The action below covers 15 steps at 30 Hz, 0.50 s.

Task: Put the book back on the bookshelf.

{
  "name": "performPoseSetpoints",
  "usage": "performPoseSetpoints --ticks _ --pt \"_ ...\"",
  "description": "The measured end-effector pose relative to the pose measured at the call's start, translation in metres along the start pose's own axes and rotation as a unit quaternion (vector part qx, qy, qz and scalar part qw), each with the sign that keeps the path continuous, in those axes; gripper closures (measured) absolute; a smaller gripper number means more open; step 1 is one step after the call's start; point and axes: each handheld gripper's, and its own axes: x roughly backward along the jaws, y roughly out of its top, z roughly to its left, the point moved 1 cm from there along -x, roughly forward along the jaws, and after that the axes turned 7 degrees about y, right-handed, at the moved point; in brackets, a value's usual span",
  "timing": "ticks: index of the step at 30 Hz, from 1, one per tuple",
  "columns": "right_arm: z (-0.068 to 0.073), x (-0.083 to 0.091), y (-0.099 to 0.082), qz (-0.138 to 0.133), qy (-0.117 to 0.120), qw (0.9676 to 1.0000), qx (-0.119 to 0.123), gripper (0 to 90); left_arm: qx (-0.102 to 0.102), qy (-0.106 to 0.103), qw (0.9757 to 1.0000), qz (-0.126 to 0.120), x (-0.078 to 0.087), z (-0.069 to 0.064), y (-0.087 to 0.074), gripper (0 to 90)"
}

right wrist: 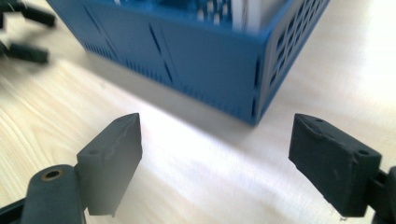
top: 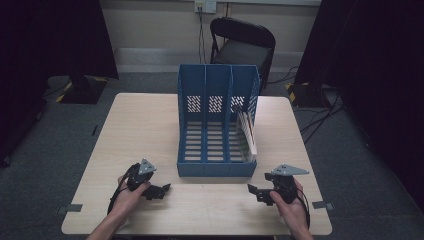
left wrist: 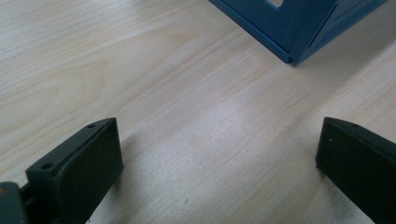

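A blue three-slot file rack [top: 216,122] stands in the middle of the wooden table [top: 145,130]. A white book or folder [top: 248,131] leans in its right-hand slot. My left gripper [top: 161,190] rests on the table near the rack's front left corner [left wrist: 290,58], its jaws open with bare wood between them. My right gripper [top: 256,193] sits low by the rack's front right corner [right wrist: 254,114], jaws open and empty. In the right gripper view the left gripper's fingers [right wrist: 28,52] show far off at top left.
A black folding chair [top: 243,46] stands behind the table against the wall. Dark curtains hang at both sides, and cables run over the grey floor at right. Bare tabletop lies left and right of the rack and along the near edge.
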Motion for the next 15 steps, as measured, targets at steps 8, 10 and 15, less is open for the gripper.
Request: performPoseSetpoints --ticks 8,10,15 --pt "-0.008 -0.018 -0.015 0.057 -0.013 0.9983 0.006 16.4 0.004 0.004 1.0 0.0 0.0 -0.002 0.001 0.0" --pt "-0.008 -0.02 -0.016 0.058 -0.022 0.9981 0.005 16.4 0.004 0.004 1.0 -0.001 0.0 -0.002 0.001 0.0" --pt "-0.006 -0.028 -0.019 0.082 -0.037 0.9959 0.009 14.2 0.004 0.004 1.0 -0.001 -0.001 -0.002 0.001 0.0"
